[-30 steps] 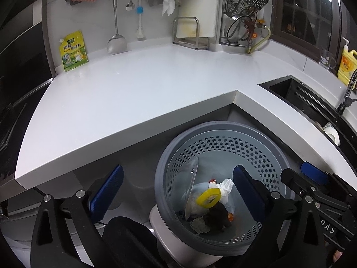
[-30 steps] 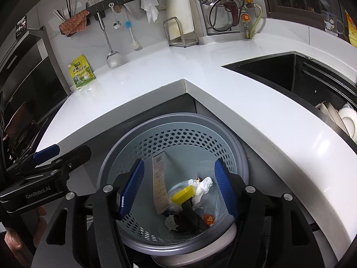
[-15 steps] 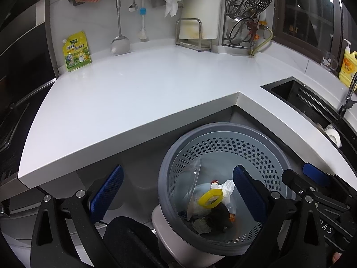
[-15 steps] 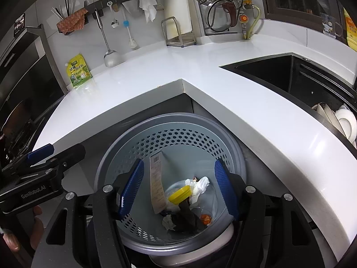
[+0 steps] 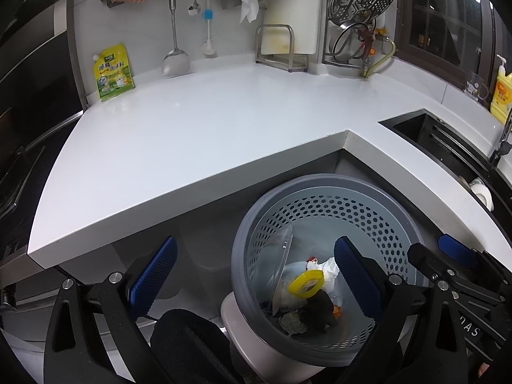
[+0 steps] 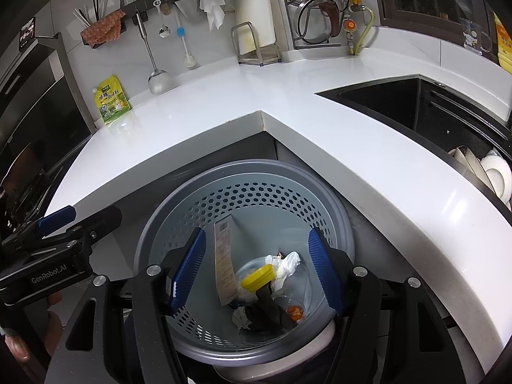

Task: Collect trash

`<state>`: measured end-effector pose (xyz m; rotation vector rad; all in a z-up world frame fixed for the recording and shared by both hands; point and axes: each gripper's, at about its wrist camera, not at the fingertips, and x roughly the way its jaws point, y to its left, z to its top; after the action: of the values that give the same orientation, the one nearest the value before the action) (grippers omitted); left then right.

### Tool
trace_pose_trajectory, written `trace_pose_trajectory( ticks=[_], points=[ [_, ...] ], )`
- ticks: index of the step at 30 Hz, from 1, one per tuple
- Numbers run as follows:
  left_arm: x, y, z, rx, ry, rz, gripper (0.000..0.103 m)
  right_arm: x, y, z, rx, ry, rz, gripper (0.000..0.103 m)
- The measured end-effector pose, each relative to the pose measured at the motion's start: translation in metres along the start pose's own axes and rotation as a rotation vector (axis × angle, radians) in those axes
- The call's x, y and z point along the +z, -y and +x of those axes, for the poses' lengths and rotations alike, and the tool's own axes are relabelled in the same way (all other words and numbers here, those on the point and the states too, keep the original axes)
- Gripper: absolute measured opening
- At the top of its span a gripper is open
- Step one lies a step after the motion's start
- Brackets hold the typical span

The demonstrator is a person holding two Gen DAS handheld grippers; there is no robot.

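Observation:
A grey perforated trash basket (image 5: 377, 220) stands on the floor below the counter corner; it also shows in the right wrist view (image 6: 198, 198). Inside lie a yellow lid (image 6: 256, 276), crumpled white tissue (image 6: 288, 265), a paper receipt (image 6: 225, 256), a clear plastic lid (image 5: 281, 249) and dark scraps (image 6: 265, 312). My left gripper (image 5: 256, 276) is open and empty, above the basket's left rim. My right gripper (image 6: 256, 268) is open and empty, straight above the basket's opening. Each gripper shows at the edge of the other's view.
A white L-shaped counter (image 5: 198, 128) wraps behind the basket. A yellow-green pouch (image 5: 112, 72) leans on the back wall, under hanging utensils (image 5: 174, 32). A dark sink (image 6: 400, 102) with white dishes (image 6: 492, 172) is at the right. A yellow soap bottle (image 5: 500, 96) stands far right.
Both grippers have drawn slightly up and back from the basket. The trash in the basket has not moved. Both stay open.

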<state>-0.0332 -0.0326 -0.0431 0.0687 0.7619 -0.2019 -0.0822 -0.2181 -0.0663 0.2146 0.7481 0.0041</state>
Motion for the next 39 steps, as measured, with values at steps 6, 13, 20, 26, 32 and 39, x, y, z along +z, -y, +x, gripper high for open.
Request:
trace_pose_trajectory(
  ticks=[6,13,20,26,32,39],
  points=[
    [-0.0003,-0.0005,0.0002,0.002,-0.001,-0.003,0.097,-0.0008,-0.0002,0.0000,0.000,0.002,0.000,0.064],
    [0.0002,-0.0008,0.0005,0.000,-0.003,0.004,0.097,-0.0008,-0.0003,0.0004,0.001,0.001,0.000,0.064],
    [-0.0007,0.0002,0.0000,0.005,0.001,0.009,0.097,-0.0014,-0.0005,0.0010,0.001,0.001,-0.001,0.064],
    [-0.0009,0.0004,0.0001,0.005,-0.002,0.009,0.097,-0.0015,-0.0006,0.0015,0.000,0.001,-0.001,0.064],
    [-0.0010,0.0005,-0.0001,0.002,0.002,0.008,0.097,-0.0011,-0.0009,0.0011,0.000,0.001,-0.001,0.064],
    [-0.0007,0.0001,0.0002,0.005,-0.002,0.009,0.097,-0.0014,-0.0017,0.0013,0.000,0.001,-0.001,0.064]
  ],
)
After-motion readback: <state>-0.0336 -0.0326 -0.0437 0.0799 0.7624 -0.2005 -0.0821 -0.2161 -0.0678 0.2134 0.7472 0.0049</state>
